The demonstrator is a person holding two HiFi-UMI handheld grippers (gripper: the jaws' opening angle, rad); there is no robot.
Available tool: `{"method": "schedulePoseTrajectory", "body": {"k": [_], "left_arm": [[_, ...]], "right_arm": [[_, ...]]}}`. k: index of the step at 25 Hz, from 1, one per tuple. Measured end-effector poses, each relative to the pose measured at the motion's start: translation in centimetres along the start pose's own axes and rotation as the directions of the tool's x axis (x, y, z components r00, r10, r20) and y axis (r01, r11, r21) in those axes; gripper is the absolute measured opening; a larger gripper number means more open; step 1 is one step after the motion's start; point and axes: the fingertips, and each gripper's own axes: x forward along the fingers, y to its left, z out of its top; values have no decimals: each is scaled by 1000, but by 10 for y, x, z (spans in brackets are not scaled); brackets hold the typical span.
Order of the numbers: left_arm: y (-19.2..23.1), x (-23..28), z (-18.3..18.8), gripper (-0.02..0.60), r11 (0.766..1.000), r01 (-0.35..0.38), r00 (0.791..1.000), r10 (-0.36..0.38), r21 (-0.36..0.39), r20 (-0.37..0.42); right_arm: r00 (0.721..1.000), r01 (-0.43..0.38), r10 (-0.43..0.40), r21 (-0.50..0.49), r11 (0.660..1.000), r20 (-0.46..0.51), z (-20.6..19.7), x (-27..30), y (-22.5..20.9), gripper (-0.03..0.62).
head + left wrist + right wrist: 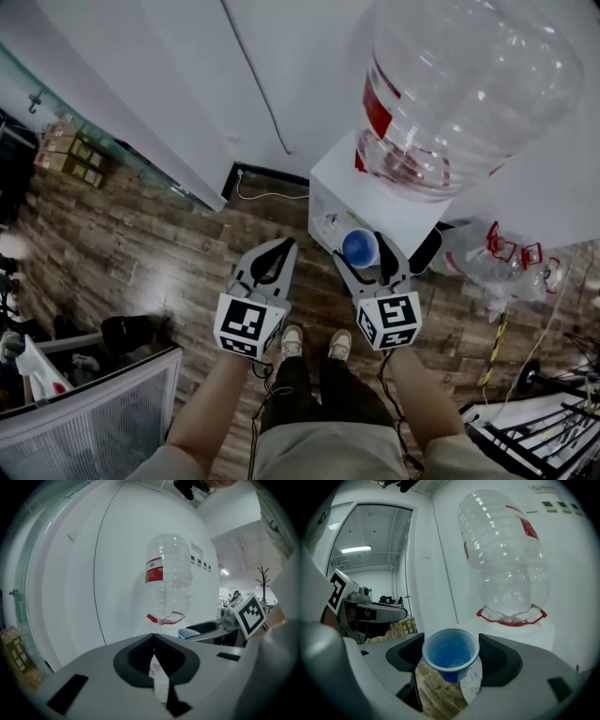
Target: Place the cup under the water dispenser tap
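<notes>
Right gripper (pixel 365 251): clamped on the blue cup (pixel 360 247); its two dark pads press the cup's sides just below the rim.
Blue cup: held in the air, mouth up and empty inside. It is just in front of the water dispenser (pixel 373 199), low against its front face in the head view. Whether it sits under a tap cannot be told.
Left gripper (pixel 286 247): jaws together at the tips, with nothing between them. It hangs beside the right gripper, apart from the cup, and points toward the dispenser and the white wall (pixel 169 84).
Water dispenser: a white cabinet against the wall, directly ahead of both grippers.
Water bottle (pixel 464 84): large, clear and ribbed, with a red label, standing neck-down on top of the dispenser.
Marker cubes: one at the rear of each gripper, left (pixel 247 324) and right (pixel 390 322), both near the person's forearms.
Wood floor (pixel 141 244): dark planks below both grippers.
Shoes (pixel 292 339): the person's feet are on the floor between the two grippers.
Empty bottles (pixel 497 258): clear, lying on the floor to the right of the dispenser.
</notes>
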Motion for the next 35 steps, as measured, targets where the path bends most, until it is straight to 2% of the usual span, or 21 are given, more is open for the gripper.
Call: {"method": "schedulePoseTrajectory", "body": {"k": [5,11,18,20,23,26,31,35], "left_arm": [[18,6,-38,6,1000,1,999,-1,-8,-32],[35,28,-88,6,998,-7,999,4,-67,-42],[49,65,-147,6,998,8,999,-12,-64,-51],[51,74,-167,6,996,11,998,-16,-90,-56],[55,87,-192,6,993,9,998,-16,-114,-66],[58,95,-210,6,992,9,997,-18,-126,-70],[64,97,-233,6,991,2,997,-13,-137,-82],[72,96,-244,6,989,-8,995,-6,-149,-95]], "right_arm": [[999,-17,18,28,999,-37,-40,29,12,367],[998,-25,27,34,999,-65,-91,61,14,367],[997,-8,13,59,998,-81,-158,100,4,367],[999,-7,6,-10,1000,-48,-169,107,4,367],[1000,6,0,-198,980,30,-171,116,9,368],[997,2,18,-246,969,78,-167,122,14,365],[996,-50,63,-186,981,65,-176,135,28,365],[998,-39,44,-100,994,44,-198,145,26,365]]}}
